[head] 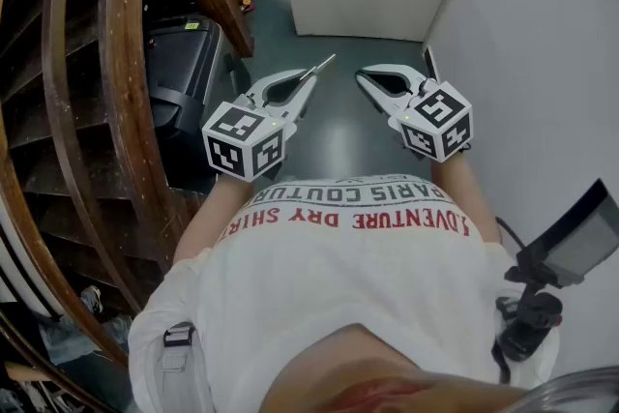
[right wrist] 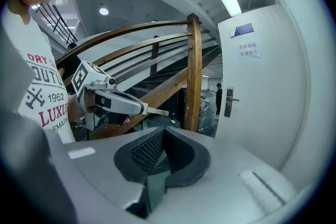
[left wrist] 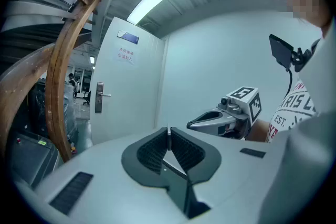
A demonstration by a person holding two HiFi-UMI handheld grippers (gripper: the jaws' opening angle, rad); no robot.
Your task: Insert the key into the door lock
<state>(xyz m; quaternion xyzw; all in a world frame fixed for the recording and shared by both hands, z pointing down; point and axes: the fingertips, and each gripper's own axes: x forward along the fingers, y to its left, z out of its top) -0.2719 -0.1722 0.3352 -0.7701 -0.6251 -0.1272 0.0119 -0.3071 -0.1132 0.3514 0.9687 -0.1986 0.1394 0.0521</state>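
- Your left gripper [head: 311, 79] is pinched on the key [head: 325, 65]; hold the blade level as you approach.
- Your right gripper [head: 364, 76] is closed and empty; line the key up with the door lock [left wrist: 99, 97].

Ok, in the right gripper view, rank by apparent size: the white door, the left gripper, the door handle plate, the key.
1. white door
2. left gripper, enlarged by nearness to the camera
3. door handle plate
4. key, just a thin blade
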